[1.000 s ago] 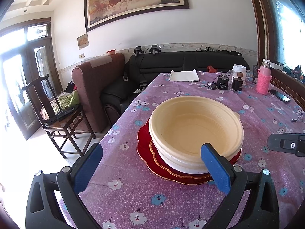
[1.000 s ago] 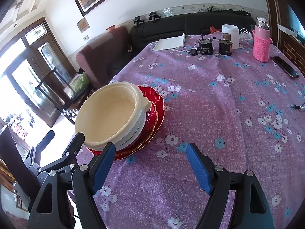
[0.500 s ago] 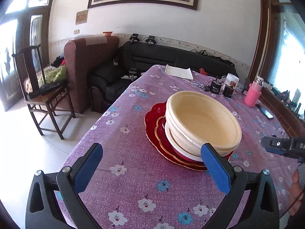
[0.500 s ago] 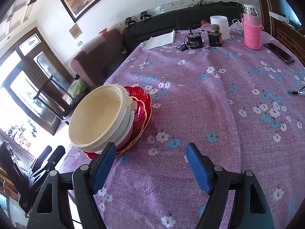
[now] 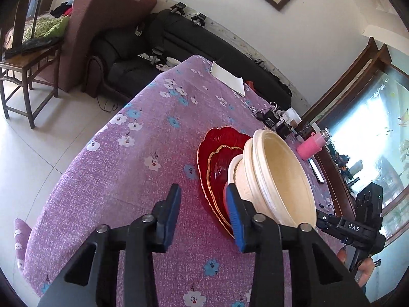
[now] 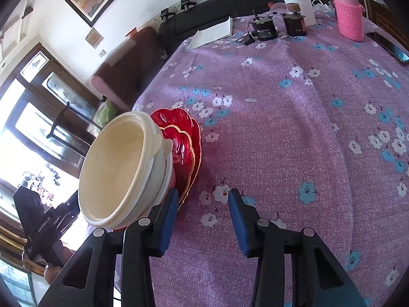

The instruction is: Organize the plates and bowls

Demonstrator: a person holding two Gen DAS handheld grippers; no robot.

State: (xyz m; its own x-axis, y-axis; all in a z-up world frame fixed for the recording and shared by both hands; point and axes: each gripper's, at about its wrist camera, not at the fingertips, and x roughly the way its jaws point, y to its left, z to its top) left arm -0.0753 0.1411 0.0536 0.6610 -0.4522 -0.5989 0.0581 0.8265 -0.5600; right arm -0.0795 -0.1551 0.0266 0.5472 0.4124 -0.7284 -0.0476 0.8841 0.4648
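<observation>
A stack stands near the table's edge: a large cream bowl (image 5: 278, 176) (image 6: 115, 168) on a white bowl, on red gold-rimmed plates (image 5: 217, 148) (image 6: 184, 138). My left gripper (image 5: 203, 215) is low on one side of the stack; its right finger stands by the plates' rim. Its jaws are closing, with no pad pressing on anything. My right gripper (image 6: 203, 212) is on the opposite side, its left finger close to the plates' rim. Its jaws are closing too, with only tablecloth between them. Each view shows the other gripper behind the stack.
The purple flowered tablecloth (image 6: 294, 128) covers the table. At the far end stand a pink bottle (image 6: 349, 18), a phone (image 6: 388, 47), a white cup (image 6: 299, 2), two black devices (image 6: 264, 29) and a white paper (image 6: 212, 34). A sofa, an armchair and a wooden chair lie beyond.
Both grippers' jaws have narrowed a lot. The left gripper swung round to the stack's side, rolled and sank. The right gripper came down closer to the plates' rim.
</observation>
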